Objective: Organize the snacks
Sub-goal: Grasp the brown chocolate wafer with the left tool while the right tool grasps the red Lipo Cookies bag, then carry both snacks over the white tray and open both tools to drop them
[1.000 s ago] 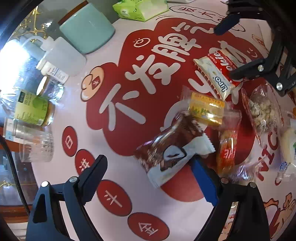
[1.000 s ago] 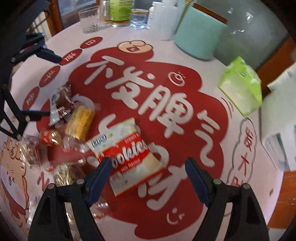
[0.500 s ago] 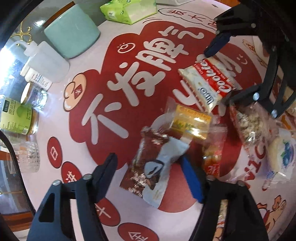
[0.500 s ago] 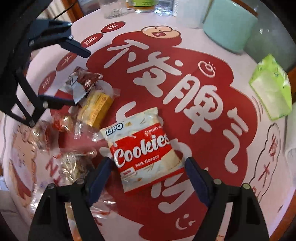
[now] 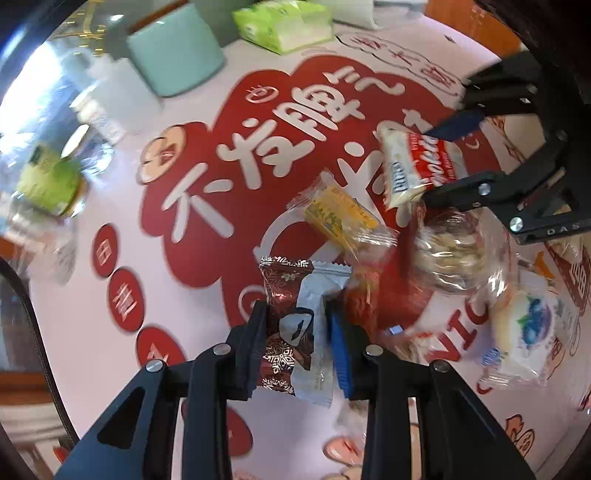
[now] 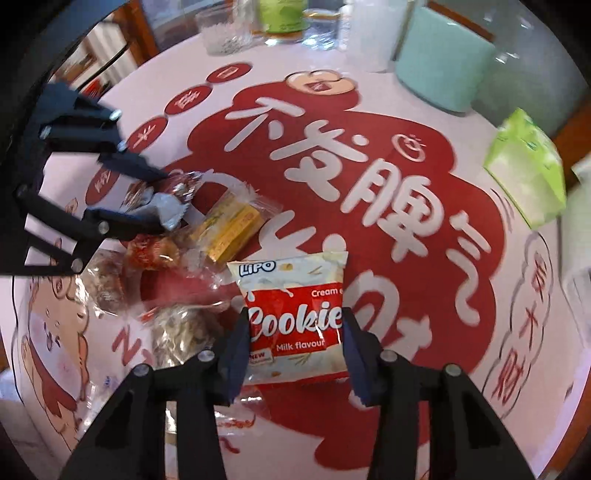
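Observation:
My left gripper [image 5: 295, 314] points down at the table, jaws closing, both pads pressed on a brown-and-silver snack packet [image 5: 291, 332]. That grip also shows in the right wrist view, left gripper [image 6: 162, 199] on the same packet [image 6: 171, 212]. My right gripper [image 6: 295, 317] has its jaws closing, the pads squeezing the sides of a red-and-white Lipo cookie pack [image 6: 295, 314]. In the left wrist view the right gripper [image 5: 432, 162] holds the cookie pack [image 5: 413, 166] tilted. A yellow wrapped snack [image 5: 340, 218] lies between them.
An orange-red wrapped snack [image 6: 155, 253], a clear bag of pale pieces [image 5: 454, 251] and a white blueberry-print pack [image 5: 524, 328] lie close by. At the table's far side stand a teal container [image 6: 439, 55], a green tissue pack [image 6: 528, 173], a glass tumbler [image 6: 225, 29] and a green jar [image 5: 48, 181].
Both grippers went from wide open to closed on their packs. The left one turned and rose a little with the brown-and-silver packet. The cookie pack now sits tilted in the right jaws.

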A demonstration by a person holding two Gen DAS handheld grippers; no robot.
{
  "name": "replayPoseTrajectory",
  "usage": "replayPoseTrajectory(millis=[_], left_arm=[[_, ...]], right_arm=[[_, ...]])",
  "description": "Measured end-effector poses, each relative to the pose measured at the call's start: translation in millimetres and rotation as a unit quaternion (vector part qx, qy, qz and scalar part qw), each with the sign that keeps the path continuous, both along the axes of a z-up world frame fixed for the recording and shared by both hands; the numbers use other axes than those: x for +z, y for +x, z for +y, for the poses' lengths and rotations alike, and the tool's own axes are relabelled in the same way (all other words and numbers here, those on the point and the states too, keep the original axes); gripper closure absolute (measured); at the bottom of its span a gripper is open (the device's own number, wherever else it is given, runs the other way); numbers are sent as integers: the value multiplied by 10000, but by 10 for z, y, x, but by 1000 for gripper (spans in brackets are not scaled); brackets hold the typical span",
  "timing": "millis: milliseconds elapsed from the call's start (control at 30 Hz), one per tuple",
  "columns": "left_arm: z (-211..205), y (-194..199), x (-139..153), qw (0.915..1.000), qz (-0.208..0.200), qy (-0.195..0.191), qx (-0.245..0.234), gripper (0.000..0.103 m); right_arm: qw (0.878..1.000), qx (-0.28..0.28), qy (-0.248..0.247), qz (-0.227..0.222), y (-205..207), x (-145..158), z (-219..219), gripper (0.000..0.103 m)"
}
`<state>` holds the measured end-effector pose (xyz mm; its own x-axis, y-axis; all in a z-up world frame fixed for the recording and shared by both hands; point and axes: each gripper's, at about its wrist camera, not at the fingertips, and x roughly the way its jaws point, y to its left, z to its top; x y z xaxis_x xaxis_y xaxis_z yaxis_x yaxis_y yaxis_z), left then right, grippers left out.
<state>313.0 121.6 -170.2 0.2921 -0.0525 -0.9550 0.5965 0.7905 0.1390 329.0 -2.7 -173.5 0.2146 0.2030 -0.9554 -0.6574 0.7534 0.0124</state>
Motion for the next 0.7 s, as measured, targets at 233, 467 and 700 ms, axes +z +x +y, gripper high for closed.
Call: replayPoseTrajectory(millis=[233,467,700], left_arm=[[36,-525,612,9969,-488,-65,618,73],[-105,-1291,1232,9891,-1096,-477,859,73],[-380,-2125,1499,9804,-1350,-1107,913,73]], right_arm=[[9942,-868,497,-382,-531,428,-201,57],[9795,-1612,968,-717,-1444,980,-396,57],[9516,-2641,1190,-1030,-2533,1325,-685,57]])
